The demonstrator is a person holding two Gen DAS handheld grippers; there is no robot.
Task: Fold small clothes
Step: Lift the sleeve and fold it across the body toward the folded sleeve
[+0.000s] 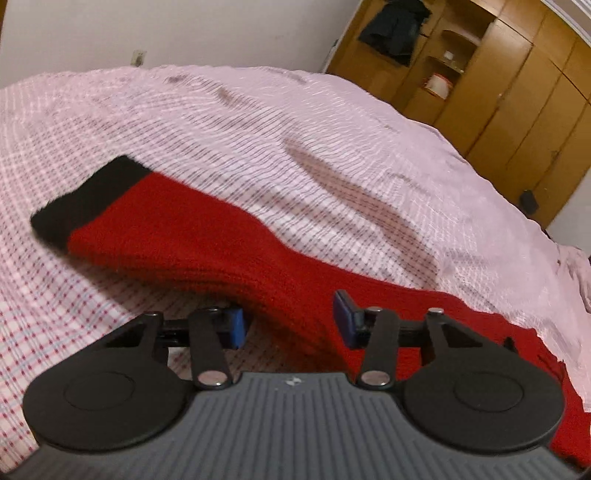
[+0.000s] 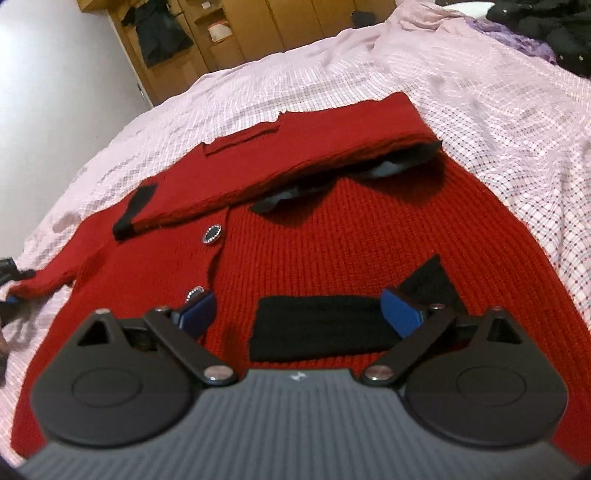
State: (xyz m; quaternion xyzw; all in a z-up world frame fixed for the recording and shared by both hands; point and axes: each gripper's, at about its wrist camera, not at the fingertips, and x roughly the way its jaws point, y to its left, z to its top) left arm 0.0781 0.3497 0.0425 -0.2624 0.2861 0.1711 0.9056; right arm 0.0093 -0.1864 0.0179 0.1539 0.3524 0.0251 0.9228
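A small red knitted cardigan (image 2: 332, 243) with black trim and round dark buttons (image 2: 211, 234) lies spread on the bed. One sleeve (image 2: 295, 147) is folded across its chest, black cuff (image 2: 133, 214) to the left. My right gripper (image 2: 299, 314) is open just above the cardigan's front, over a black pocket band (image 2: 325, 332). In the left wrist view the other red sleeve (image 1: 192, 236) with its black cuff (image 1: 85, 199) stretches away to the left. My left gripper (image 1: 291, 325) is open with the sleeve's edge between its blue pads (image 1: 345, 317). It also shows at the right wrist view's left edge (image 2: 9, 284).
The bed is covered by a pink checked sheet (image 1: 295, 122), wrinkled in places. A wooden wardrobe (image 1: 498, 85) with a hanging dark garment stands past the far edge. Dark and purple clothes (image 2: 535, 33) are piled at the bed's far right.
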